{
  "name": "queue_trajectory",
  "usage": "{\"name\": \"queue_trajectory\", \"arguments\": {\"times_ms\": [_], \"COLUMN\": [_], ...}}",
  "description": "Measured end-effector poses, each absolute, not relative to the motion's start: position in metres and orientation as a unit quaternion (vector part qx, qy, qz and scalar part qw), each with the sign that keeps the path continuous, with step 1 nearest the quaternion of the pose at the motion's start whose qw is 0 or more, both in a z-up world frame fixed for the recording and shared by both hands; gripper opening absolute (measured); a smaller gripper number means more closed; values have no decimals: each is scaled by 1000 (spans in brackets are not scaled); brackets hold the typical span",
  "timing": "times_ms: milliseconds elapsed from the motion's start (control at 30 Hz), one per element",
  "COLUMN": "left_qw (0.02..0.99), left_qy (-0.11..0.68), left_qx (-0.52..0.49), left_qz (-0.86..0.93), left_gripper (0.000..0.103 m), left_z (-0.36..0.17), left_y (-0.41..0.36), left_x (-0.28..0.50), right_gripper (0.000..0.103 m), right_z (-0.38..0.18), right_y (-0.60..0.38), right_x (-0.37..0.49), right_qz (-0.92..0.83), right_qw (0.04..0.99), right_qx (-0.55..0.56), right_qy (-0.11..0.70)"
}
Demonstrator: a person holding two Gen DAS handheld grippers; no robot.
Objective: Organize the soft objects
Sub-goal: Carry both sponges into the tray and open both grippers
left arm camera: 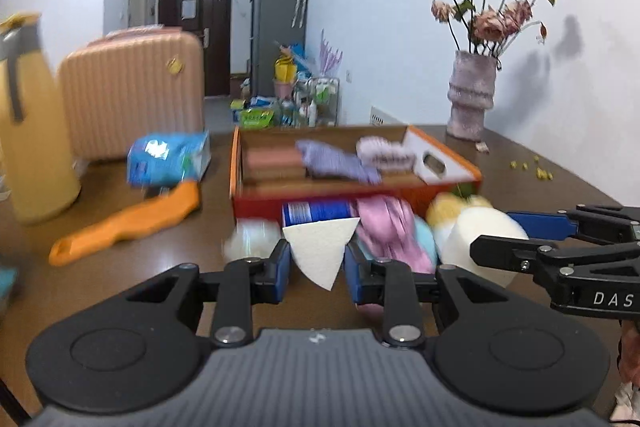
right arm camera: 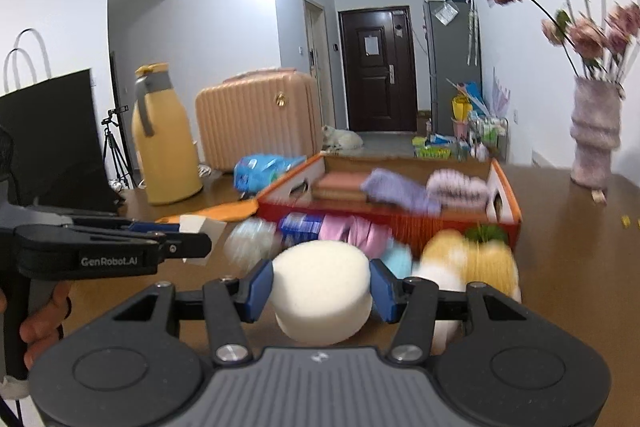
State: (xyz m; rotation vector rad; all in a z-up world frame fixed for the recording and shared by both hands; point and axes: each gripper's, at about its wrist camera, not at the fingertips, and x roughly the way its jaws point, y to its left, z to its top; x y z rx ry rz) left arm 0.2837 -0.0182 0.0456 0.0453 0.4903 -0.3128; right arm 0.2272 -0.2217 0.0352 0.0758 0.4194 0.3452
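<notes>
The left gripper (left arm camera: 317, 269) holds a white wedge sponge (left arm camera: 320, 251) between its blue pads, jaws closed narrow on it. The wedge stands on its long axis, nearly vertical: the wide flat edge is up and the pointed tip goes down, a little toward the right. It is lifted above the brown worktop (left arm camera: 140, 267).

The right gripper (right arm camera: 321, 289) holds a round white sponge (right arm camera: 322, 291), jaws pressed on its two sides. This sponge is a short cylinder; its flat face looks up and a little toward the far wall, so its axis is tilted only slightly from vertical. In the left wrist view the same round sponge (left arm camera: 486, 239) is seen at the right, between the fingers of the right gripper (left arm camera: 500, 233).

Just behind both sponges is a pile of soft things on the worktop: a pink cloth (left arm camera: 390, 231), a light blue ball (right arm camera: 396, 261), a yellow and white plush (right arm camera: 468, 259) and a blue packet (left arm camera: 318, 213). Behind the pile stands an orange box (left arm camera: 352, 201), its long side across the view. Inside it lie a purple cloth (left arm camera: 336, 159), a pale pink fluffy piece (left arm camera: 384, 153) and a folded orange-pink towel (left arm camera: 272, 159).

An orange brush (left arm camera: 128, 223) lies at the left on the worktop.
</notes>
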Motion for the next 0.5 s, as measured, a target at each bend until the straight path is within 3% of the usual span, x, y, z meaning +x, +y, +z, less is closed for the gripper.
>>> {"name": "queue_trajectory", "arguments": {"times_ms": [233,400,500], "left_qw": [938,921,909], "left_qy": [301,353,383], "left_qx": [36,51,69], "left_qz": [-170,-160,-148], "left_gripper": [30,30,36], "left_z": [52,34,16], "left_y": [-30,-35,-36], "left_x": [424,511,545], "right_gripper": [51,51,52], "right_z": [57,42,25], "right_y": [-217,-212,-201], "right_x": [366,476,522], "right_qz": [186,191,159], "right_qw": [951,920,916], "right_qx": [61,145,132], "right_qy": [238,310,344]}}
